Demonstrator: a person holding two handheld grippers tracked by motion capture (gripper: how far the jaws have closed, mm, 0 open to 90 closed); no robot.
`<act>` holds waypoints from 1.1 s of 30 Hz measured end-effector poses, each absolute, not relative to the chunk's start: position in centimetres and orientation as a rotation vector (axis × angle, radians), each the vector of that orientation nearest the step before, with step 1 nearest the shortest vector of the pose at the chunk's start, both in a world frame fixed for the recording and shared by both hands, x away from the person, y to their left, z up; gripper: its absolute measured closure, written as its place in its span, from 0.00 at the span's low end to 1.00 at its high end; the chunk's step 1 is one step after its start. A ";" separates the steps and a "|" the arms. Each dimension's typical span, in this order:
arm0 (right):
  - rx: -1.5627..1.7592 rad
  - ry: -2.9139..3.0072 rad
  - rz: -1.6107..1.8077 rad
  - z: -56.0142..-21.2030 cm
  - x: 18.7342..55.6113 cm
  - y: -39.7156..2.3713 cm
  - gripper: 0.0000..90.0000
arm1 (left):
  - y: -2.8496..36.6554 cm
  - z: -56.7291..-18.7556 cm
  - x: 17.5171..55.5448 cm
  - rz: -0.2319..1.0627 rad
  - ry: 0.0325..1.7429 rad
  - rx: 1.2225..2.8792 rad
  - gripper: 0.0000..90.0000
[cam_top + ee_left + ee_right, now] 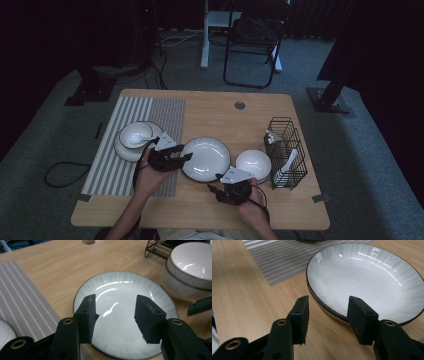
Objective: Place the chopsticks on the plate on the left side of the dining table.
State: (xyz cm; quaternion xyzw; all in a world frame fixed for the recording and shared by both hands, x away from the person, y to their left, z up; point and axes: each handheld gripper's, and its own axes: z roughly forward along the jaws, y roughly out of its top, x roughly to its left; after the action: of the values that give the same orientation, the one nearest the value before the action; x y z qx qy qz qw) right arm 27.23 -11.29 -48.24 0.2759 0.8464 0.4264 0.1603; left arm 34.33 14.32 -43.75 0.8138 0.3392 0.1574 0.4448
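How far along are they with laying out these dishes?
Done, it seems: a plate with a bowl and spoon already sits on the striped mat. In hand: both open grippers, left gripper and right gripper, close on the stacked plates at mid-table, neither gripping them yet. Left: those plates, the stacked bowls and the spoons in the wire rack.

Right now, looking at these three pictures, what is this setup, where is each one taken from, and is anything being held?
A person sits at a wooden table with a hand-held black gripper in each hand. The high view looks down from above. The other two come from cameras riding on the grippers, looking along their jaws. The left gripper hovers open over the plate; the right gripper is open near the plate's rim. Nothing is held. Also there: a striped mat, a bowl and spoon on a plate, another bowl, and a wire rack.
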 end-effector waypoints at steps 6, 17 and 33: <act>0.786 2.413 1.207 -48.5 26.8 -11.6 0.57 | 13.3 -42.4 35.1 0.399 0.790 2.026 0.59; 0.786 2.409 1.200 -49.5 26.4 -12.0 0.57 | 10.7 -40.1 36.1 0.426 0.694 2.034 0.59; 0.793 2.438 1.198 -50.8 26.0 -12.2 0.56 | 6.6 -38.3 37.2 0.415 0.575 2.065 0.59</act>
State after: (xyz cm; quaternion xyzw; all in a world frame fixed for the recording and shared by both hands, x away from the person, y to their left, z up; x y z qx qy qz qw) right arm 25.99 -12.15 -50.85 0.2769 0.8512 0.4181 0.1551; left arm 37.20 6.63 -38.34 0.8393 0.2338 0.1688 0.4610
